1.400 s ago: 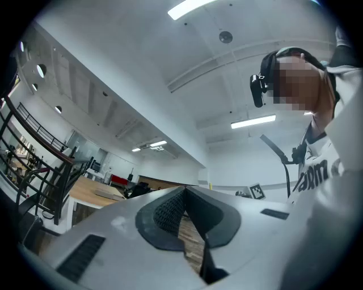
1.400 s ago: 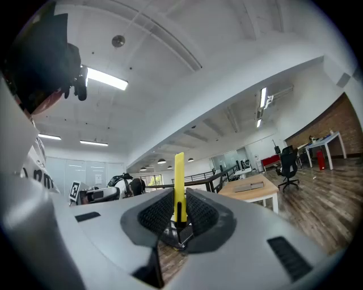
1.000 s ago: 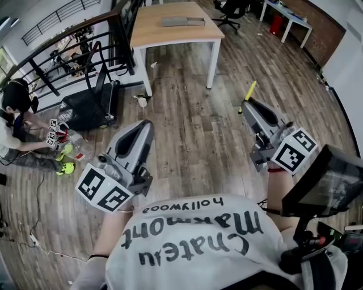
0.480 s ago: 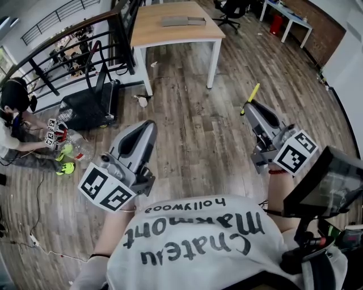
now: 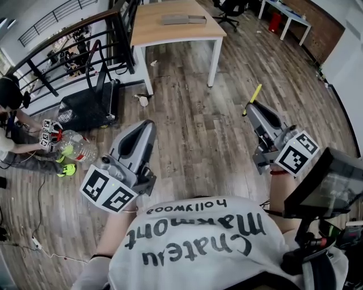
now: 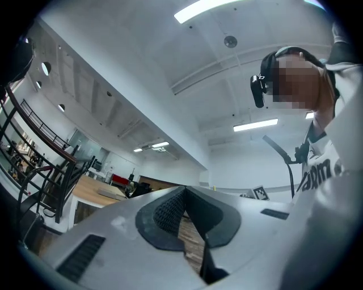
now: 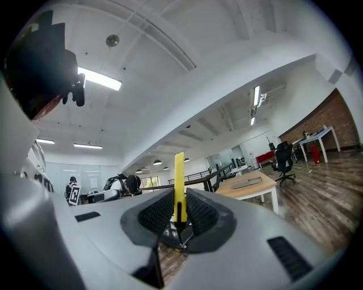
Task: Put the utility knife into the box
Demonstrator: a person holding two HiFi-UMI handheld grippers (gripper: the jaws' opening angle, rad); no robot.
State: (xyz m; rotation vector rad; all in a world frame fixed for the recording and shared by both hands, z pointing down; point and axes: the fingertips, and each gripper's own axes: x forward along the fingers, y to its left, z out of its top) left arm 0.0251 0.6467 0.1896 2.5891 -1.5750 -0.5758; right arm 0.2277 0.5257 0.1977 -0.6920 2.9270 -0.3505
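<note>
A yellow utility knife (image 5: 253,96) sticks out past the tips of my right gripper (image 5: 249,109), which is shut on it and held up over the wooden floor. In the right gripper view the knife (image 7: 179,180) stands upright between the ribbed pads (image 7: 157,212). My left gripper (image 5: 144,129) is shut with nothing in it; its pads (image 6: 169,210) meet in the left gripper view. A flat grey box (image 5: 182,20) lies on the wooden table (image 5: 164,34), far ahead of both grippers. The right gripper view also shows the box (image 7: 247,182).
A black railing (image 5: 68,45) runs along the left, with a black bag (image 5: 85,110) below it. A person (image 5: 11,107) crouches at far left beside a plastic bottle (image 5: 76,148). An office chair (image 5: 232,8) and a white desk (image 5: 286,16) stand behind. A dark screen (image 5: 326,181) is at my right.
The table and floor have slid slightly in the head view as I move. The right gripper with the knife has drifted a little right. The crouching person has shifted left.
</note>
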